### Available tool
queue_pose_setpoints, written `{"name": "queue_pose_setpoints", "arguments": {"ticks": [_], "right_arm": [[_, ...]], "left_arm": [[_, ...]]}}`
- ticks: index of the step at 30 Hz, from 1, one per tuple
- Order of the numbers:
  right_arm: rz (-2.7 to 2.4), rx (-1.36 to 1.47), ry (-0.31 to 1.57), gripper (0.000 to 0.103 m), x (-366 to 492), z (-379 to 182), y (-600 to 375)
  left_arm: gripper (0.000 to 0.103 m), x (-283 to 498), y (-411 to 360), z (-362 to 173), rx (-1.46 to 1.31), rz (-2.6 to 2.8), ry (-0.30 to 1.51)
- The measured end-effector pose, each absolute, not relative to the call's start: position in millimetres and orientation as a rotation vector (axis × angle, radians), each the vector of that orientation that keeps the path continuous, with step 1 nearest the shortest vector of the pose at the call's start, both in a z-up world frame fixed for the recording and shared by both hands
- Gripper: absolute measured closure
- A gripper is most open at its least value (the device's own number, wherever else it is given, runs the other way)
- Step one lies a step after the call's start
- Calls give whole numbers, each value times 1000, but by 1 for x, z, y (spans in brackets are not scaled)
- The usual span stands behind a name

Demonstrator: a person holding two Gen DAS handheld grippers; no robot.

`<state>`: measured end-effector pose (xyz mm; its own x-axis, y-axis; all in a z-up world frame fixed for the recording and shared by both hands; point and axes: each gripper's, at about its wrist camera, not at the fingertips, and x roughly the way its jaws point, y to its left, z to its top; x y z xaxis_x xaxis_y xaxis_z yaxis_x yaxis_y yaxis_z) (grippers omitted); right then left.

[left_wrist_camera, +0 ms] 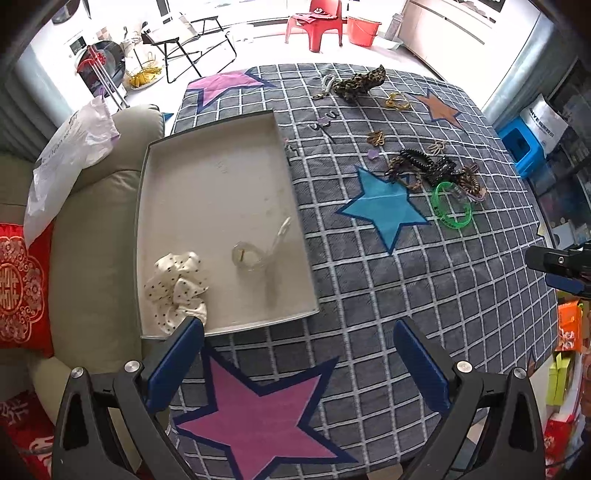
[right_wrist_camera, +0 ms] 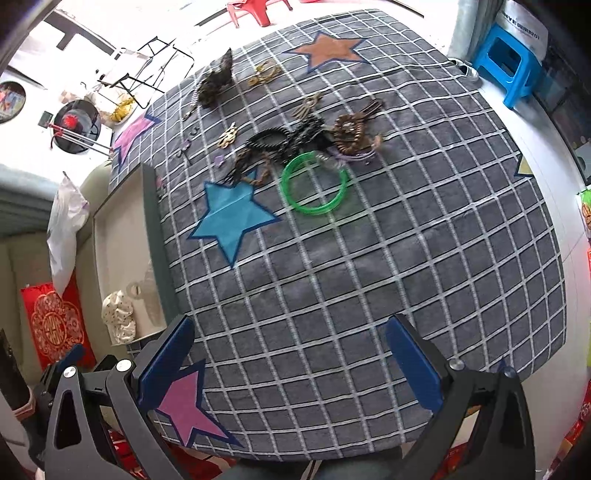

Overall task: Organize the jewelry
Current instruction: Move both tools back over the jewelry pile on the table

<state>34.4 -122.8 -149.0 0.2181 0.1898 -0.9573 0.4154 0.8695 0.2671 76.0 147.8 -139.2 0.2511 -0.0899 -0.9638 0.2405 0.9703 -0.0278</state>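
Observation:
A shallow beige tray point(left_wrist_camera: 207, 177) lies at the table's left edge, holding a white polka-dot scrunchie point(left_wrist_camera: 177, 288) and a clear bracelet point(left_wrist_camera: 247, 254). On the grey checked cloth lie a green bangle point(left_wrist_camera: 452, 205), a heap of black and brown spiral hair ties point(left_wrist_camera: 428, 166), gold clips point(left_wrist_camera: 376, 138) and a leopard scrunchie point(left_wrist_camera: 360, 85). My left gripper point(left_wrist_camera: 299, 350) hovers open over the near table edge, empty. My right gripper point(right_wrist_camera: 291, 354) is open too, empty, with the green bangle point(right_wrist_camera: 314, 184) and the hair-tie heap point(right_wrist_camera: 295, 142) well ahead and the tray point(right_wrist_camera: 122, 236) to its left.
A beige sofa point(left_wrist_camera: 92, 240) with red cushions point(left_wrist_camera: 18, 288) and a plastic bag point(left_wrist_camera: 74, 147) borders the tray side. A blue stool point(right_wrist_camera: 509, 62) stands past the far right corner. A red chair point(left_wrist_camera: 317, 22) and a folding chair point(left_wrist_camera: 192, 40) stand beyond the table.

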Motion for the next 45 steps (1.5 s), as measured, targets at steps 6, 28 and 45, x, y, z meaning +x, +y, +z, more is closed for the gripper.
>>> {"name": "queue_pose_setpoints", "arguments": {"ticks": [6, 28, 45], "right_arm": [[-163, 516, 1363, 0, 51, -151, -156], [-211, 495, 1392, 0, 84, -185, -245], [-211, 433, 1401, 0, 118, -208, -262]], "left_arm": [[0, 86, 123, -134, 127, -198, 1305], [0, 135, 40, -162, 124, -207, 1335], [0, 182, 14, -199, 95, -196, 1351]]}}
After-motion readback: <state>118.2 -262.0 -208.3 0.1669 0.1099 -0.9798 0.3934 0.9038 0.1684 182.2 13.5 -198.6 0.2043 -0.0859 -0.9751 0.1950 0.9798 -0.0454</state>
